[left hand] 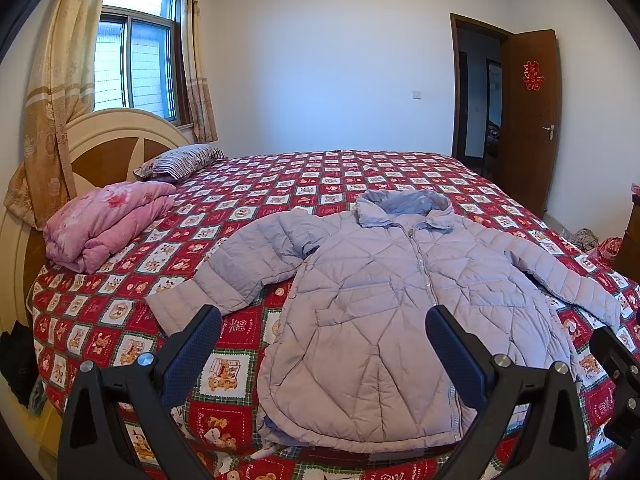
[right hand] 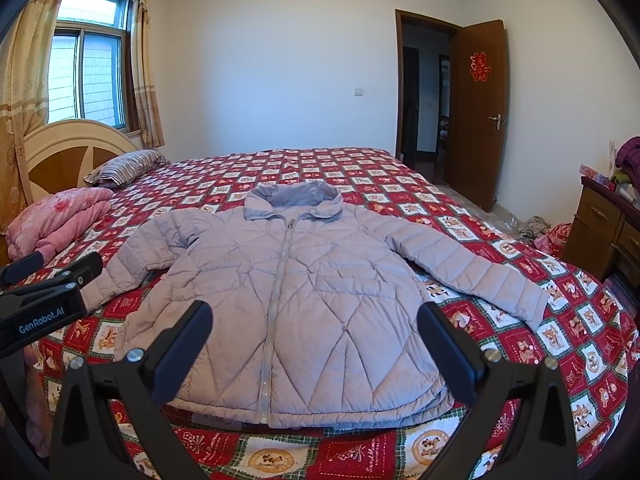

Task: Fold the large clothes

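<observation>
A pale lilac quilted jacket [left hand: 380, 312] [right hand: 288, 300] lies flat and zipped on the red patterned bedspread [left hand: 280, 184] [right hand: 480, 248], collar away from me, both sleeves spread out to the sides. My left gripper [left hand: 324, 320] hovers open above the hem's left part, fingers wide apart, holding nothing. My right gripper [right hand: 316, 316] hangs open over the lower middle of the jacket, also holding nothing. In the right wrist view the left gripper [right hand: 52, 264] shows at the left edge beside the jacket's left sleeve. The right gripper's body [left hand: 616, 364] shows at the right edge of the left wrist view.
A folded pink quilt [left hand: 104, 220] [right hand: 56, 220] and a striped pillow [left hand: 180, 162] [right hand: 124, 166] lie by the headboard [left hand: 116, 140] on the left. A wooden dresser [right hand: 604, 228] with clutter stands at the right. An open brown door [left hand: 528, 116] [right hand: 476, 112] is beyond the bed.
</observation>
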`<action>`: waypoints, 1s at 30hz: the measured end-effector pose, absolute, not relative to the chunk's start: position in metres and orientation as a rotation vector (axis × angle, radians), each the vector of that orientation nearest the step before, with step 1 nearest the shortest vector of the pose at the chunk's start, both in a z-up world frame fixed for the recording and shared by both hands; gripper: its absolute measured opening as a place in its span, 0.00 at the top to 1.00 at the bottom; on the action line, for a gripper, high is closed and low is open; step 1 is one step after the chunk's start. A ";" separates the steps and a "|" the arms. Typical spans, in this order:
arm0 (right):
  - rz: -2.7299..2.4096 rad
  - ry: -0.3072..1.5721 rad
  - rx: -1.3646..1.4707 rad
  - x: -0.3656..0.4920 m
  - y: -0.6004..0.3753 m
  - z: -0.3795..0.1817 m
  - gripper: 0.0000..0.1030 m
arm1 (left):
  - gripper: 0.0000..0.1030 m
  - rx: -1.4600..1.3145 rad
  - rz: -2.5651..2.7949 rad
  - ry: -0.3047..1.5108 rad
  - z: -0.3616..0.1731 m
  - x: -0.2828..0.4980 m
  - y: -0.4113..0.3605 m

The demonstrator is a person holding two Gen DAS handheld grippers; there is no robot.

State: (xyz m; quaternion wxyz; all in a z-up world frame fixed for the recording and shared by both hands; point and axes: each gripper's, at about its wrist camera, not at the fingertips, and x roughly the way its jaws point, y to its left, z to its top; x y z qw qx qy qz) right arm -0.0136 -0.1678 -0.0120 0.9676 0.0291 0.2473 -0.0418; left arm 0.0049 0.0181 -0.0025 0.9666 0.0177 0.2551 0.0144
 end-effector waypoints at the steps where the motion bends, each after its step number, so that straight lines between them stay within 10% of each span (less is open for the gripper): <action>1: -0.084 0.501 0.060 -0.013 -0.169 -0.014 0.00 | 0.01 0.037 0.032 0.517 -0.003 0.006 0.018; 30: -0.079 0.525 0.064 -0.009 -0.170 -0.019 0.00 | 0.01 0.042 0.032 0.531 -0.007 0.009 0.016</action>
